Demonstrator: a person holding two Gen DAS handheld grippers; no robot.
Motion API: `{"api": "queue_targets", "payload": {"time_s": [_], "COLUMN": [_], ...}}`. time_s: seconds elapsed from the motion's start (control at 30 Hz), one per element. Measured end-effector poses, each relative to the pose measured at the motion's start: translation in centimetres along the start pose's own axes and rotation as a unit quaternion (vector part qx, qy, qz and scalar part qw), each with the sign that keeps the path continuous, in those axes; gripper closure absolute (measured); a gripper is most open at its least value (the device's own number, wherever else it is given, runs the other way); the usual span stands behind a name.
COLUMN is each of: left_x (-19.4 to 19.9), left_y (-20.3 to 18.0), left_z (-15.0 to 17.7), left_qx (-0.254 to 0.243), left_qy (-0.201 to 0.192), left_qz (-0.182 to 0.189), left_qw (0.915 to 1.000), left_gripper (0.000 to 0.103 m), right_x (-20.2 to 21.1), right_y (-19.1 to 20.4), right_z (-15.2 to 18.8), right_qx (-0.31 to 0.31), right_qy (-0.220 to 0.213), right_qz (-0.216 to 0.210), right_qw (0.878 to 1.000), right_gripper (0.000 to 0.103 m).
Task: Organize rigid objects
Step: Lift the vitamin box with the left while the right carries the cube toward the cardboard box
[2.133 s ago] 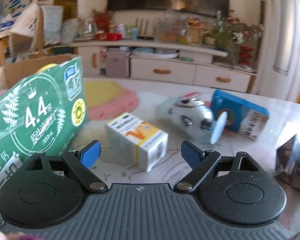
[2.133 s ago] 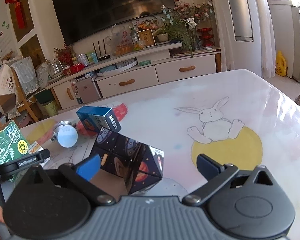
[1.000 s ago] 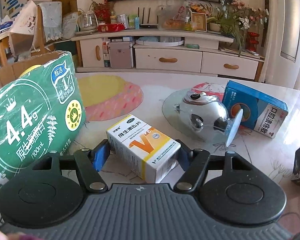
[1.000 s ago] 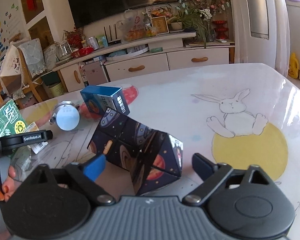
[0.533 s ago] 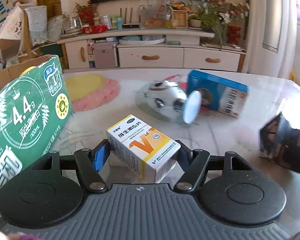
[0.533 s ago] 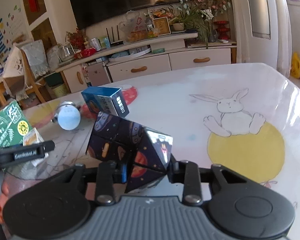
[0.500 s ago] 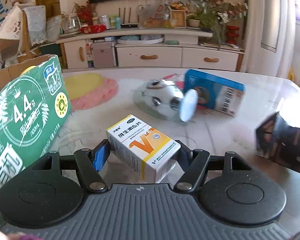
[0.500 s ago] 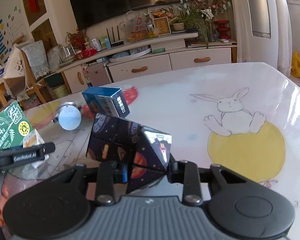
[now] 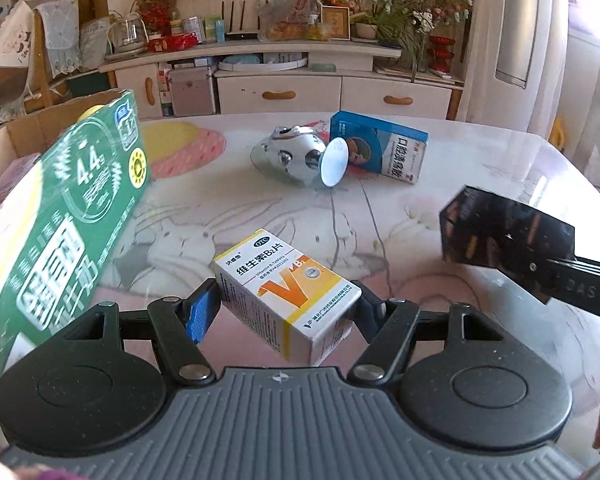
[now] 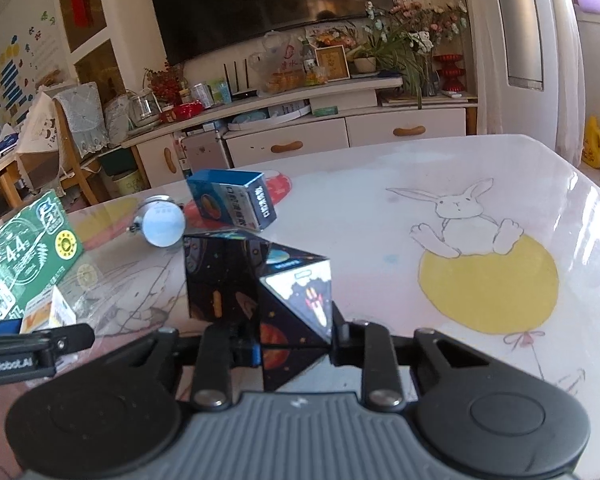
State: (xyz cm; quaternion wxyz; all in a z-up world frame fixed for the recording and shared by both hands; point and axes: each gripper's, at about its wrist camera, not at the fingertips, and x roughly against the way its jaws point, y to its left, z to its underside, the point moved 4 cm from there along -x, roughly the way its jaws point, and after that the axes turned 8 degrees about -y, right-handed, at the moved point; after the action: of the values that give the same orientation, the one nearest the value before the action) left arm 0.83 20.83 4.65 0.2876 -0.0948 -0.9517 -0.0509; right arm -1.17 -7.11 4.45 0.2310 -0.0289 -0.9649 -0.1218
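Both tongs grip: left (image 9: 286, 306) a white-orange vitamin box (image 9: 286, 294), right (image 10: 294, 344) a dark cube (image 10: 260, 296) (space-printed).

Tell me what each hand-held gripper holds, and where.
Left hand-held gripper: vitamin box, clamped across its long sides. Right hand-held gripper: space-print folding cube, pinched at its lower near end.
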Motion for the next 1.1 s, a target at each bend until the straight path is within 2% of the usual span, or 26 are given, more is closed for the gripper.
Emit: {"api": "queue_targets", "payload": {"time_s": [0.17,0.67,0.87,1.1], "left_x": [1.5,3.7,4.6,6.0], "left_y": [0.3,0.6,1.2,3.0], "left_z": [0.4,-0.6,-1.5,-3.0], "left_qx": [0.005,0.004,0.007,0.016], "left_qy": [0.005,-0.015,-0.026,-0.044], "left_qz": [0.014,0.061,0.075,0.074], "left_qw": [0.9999,0.9980,0.9968,0.9962], "left_gripper": [0.017,0.017,0.017,0.017], "right_x": [1.1,5.4,6.6,7.6], "right_y": [0.2,1.1,1.4,3.2], "right_z": [0.2,0.9,0.5,-0.3], "right_qx": [-0.013,-0.143,-0.159,-0.155], "right_qy": [-0.002,0.007,0.000,-0.006], "right_qz": [-0.003,-0.062,-0.061,-0.065], "right_qw": [1.000,0.988,0.985,0.986], "right_gripper": [0.077,0.077,0.077,0.077]}}
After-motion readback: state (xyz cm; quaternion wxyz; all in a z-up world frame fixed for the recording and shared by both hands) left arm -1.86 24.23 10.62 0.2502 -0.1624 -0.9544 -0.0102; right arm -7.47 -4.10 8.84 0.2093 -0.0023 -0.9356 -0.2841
